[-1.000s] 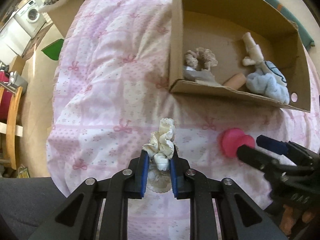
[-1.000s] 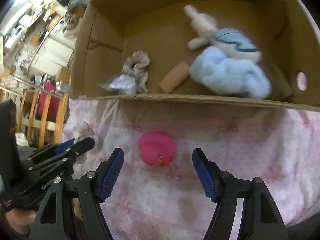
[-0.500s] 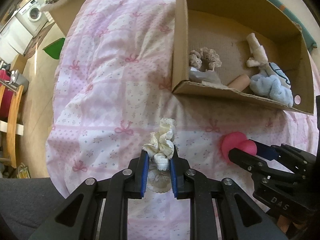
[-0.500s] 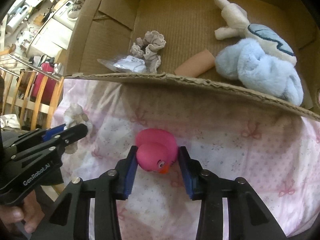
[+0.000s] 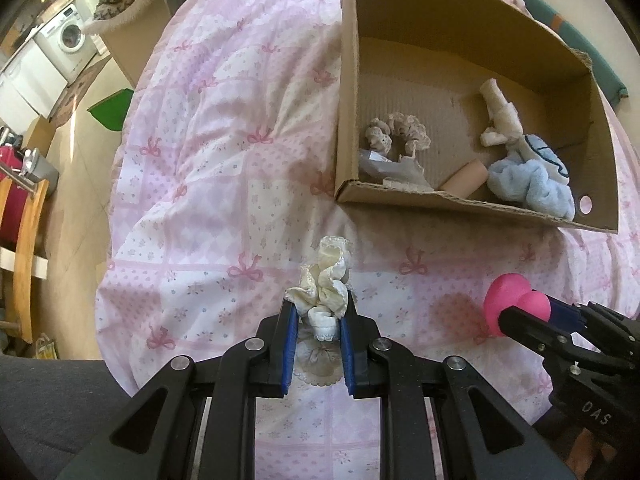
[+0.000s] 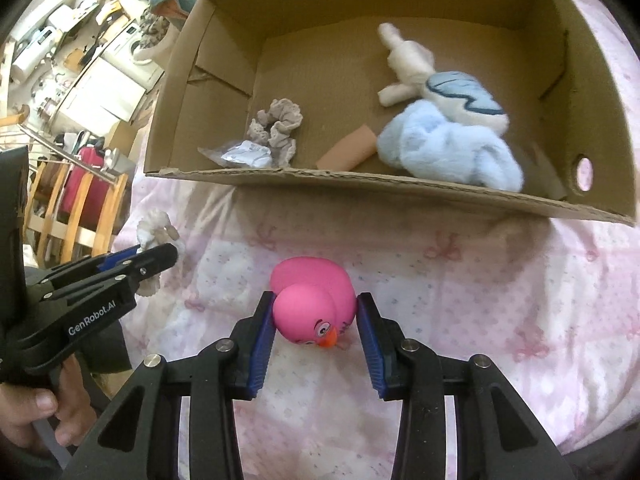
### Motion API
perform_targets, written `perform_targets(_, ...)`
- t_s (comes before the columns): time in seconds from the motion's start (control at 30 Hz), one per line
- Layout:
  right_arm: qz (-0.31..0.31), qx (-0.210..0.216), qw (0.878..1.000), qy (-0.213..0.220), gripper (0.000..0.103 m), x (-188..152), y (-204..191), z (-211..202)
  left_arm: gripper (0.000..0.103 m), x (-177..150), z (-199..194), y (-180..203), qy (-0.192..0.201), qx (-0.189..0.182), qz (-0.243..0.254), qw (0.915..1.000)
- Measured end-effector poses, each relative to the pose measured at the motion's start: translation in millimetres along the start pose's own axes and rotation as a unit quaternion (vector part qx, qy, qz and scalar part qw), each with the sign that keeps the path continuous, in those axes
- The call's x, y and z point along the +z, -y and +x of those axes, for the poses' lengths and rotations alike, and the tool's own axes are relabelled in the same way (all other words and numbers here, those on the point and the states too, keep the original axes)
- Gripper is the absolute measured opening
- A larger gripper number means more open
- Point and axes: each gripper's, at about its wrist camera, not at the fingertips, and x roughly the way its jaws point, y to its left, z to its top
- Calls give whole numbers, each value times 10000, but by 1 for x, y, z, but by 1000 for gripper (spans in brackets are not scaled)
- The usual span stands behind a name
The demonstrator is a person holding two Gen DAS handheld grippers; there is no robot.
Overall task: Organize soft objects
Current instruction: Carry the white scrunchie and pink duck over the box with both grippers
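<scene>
your left gripper jaws are clamping a ruffled cream scrunchie, partly hidden; your right gripper jaws are squeezing a smooth pink duck.

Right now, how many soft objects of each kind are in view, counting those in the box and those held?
Ruffled fabric scrunchies: 2, cream held, beige in the cardboard box
Plush toys: 2, light blue fluffy, white with blue wing
Pink rubber duck: 1
Peach foam cylinder: 1
Total: 6

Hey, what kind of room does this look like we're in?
Most likely a home, on a bed: a pink bow-print quilt lies under the cardboard box, and a washing machine and wooden furniture stand off to the side.
</scene>
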Motion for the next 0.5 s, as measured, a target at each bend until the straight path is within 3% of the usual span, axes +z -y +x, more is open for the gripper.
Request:
perform_targets(0.2, 43, -49, 9999, 112, 42, -4, 2, -11, 17, -4, -10, 4, 126, 132, 47, 9998)
perform_targets(0.5, 165, -15, 9993, 336, 42, -8, 3, -44, 17, -5, -56, 0, 605, -152, -105, 9980)
